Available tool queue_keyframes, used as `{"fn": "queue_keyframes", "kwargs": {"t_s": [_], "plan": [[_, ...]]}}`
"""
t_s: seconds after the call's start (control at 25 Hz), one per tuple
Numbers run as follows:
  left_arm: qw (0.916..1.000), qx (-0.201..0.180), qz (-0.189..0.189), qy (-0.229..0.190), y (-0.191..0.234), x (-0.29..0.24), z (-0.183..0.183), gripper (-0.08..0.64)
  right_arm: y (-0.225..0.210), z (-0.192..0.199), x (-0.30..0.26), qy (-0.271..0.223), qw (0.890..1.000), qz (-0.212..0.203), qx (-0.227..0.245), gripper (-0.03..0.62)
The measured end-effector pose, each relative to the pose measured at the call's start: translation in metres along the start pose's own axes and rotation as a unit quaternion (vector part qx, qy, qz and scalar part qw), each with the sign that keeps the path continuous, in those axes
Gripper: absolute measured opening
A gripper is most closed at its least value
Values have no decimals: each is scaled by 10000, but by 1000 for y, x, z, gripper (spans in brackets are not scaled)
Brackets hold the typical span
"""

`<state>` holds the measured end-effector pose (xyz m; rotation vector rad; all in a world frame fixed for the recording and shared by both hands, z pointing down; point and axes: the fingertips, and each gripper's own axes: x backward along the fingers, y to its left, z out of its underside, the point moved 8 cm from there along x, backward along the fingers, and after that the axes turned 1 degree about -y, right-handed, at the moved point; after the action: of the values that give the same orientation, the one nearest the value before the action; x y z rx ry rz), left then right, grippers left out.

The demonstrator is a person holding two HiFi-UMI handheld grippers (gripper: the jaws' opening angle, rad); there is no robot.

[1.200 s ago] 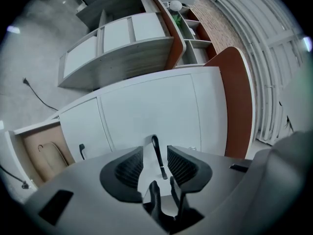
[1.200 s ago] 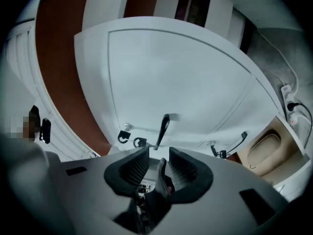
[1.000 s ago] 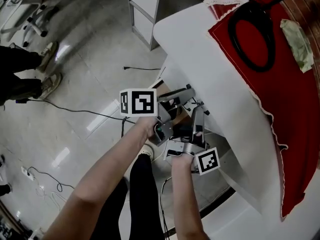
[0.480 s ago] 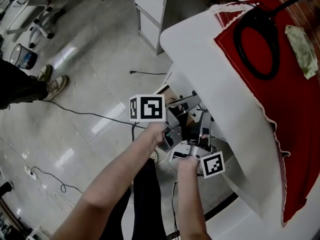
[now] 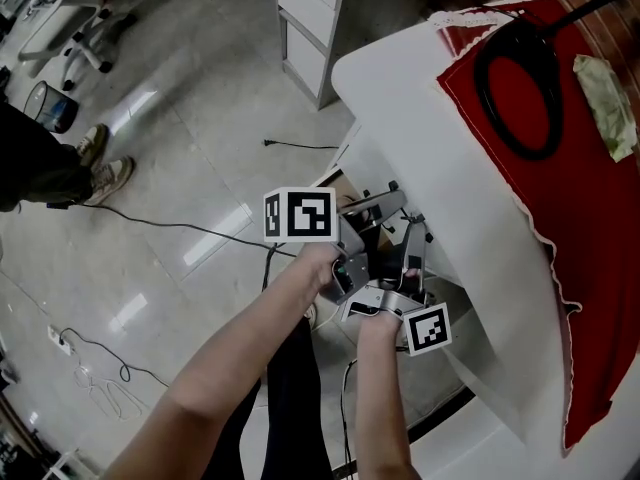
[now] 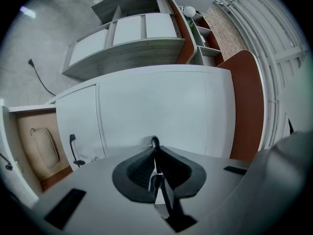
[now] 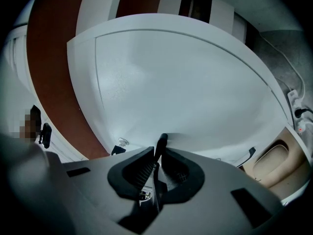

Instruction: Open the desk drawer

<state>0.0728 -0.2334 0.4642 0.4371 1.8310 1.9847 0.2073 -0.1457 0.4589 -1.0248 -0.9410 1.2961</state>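
Observation:
The white drawer front (image 6: 156, 106) fills both gripper views, under the white desk top (image 5: 420, 118). A thin black handle (image 6: 154, 142) stands between my left gripper's pads, and the left gripper (image 6: 155, 150) is shut on it after its jaws have just been closing. My right gripper (image 7: 157, 156) has also just been closing, and its pads now pinch a black handle (image 7: 162, 142) on the drawer front (image 7: 186, 92). In the head view the left gripper (image 5: 385, 201) and the right gripper (image 5: 412, 230) sit side by side at the desk's edge and hide the handles.
A red cloth (image 5: 590, 218) covers the desk's far side, with a black cable loop (image 5: 515, 78) and a crumpled greenish cloth (image 5: 605, 93) on it. A white drawer cabinet (image 5: 310, 18) stands behind. Cables (image 5: 100, 368) lie on the floor, near a person's shoes (image 5: 100, 163). Beside the drawer is an open beige compartment (image 6: 39, 146).
Both grippers stay at the drawer front under the desk's edge. The head view has drifted a little, so the desk sits slightly further right.

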Motion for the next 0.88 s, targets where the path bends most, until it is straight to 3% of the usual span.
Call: {"fn": "queue_keyframes", "kwargs": {"t_s": [0.44, 0.88], "plan": [[10000, 76, 20, -6, -1, 21, 8, 37, 6, 13, 13, 9, 9999, -47, 106, 57], [9999, 55, -130, 92, -1, 51, 16, 37, 12, 36, 36, 8, 9999, 109, -100, 55]]}}
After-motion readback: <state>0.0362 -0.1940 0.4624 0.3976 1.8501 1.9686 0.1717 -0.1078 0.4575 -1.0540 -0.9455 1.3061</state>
